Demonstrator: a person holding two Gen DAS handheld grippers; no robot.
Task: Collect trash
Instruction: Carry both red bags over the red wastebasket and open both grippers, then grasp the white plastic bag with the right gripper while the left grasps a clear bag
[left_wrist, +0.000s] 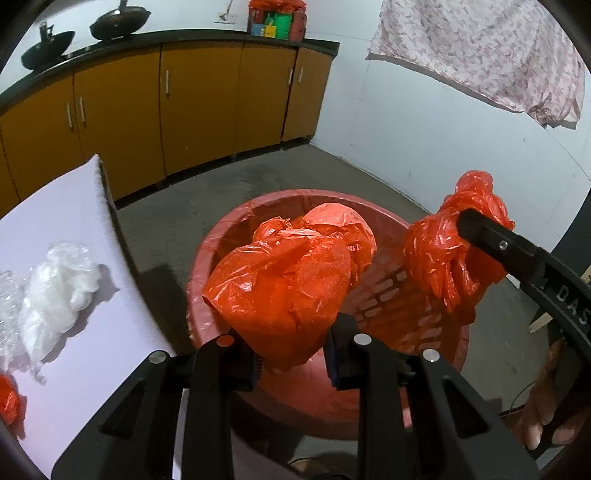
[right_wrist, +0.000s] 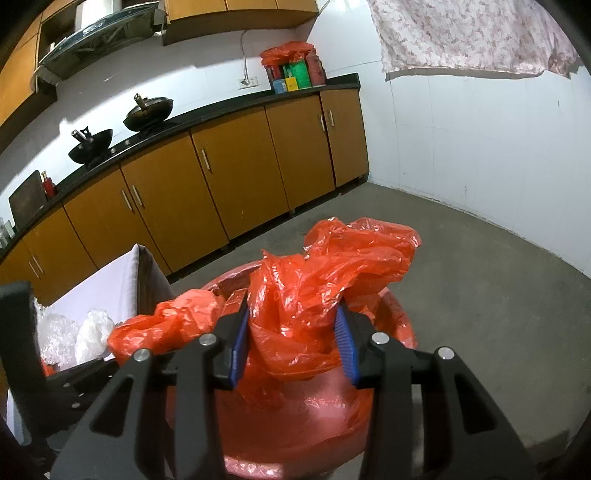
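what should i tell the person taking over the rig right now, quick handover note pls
Left gripper: shut on a crumpled red plastic bag, held over the red bin.
Right gripper: shut on a second red bag, also above the bin.
Done: both red bags picked up and brought to the bin; neither released yet.
Left: drop both bags in. On the white table remain a white plastic wad, bubble wrap and another red scrap at its near edge.
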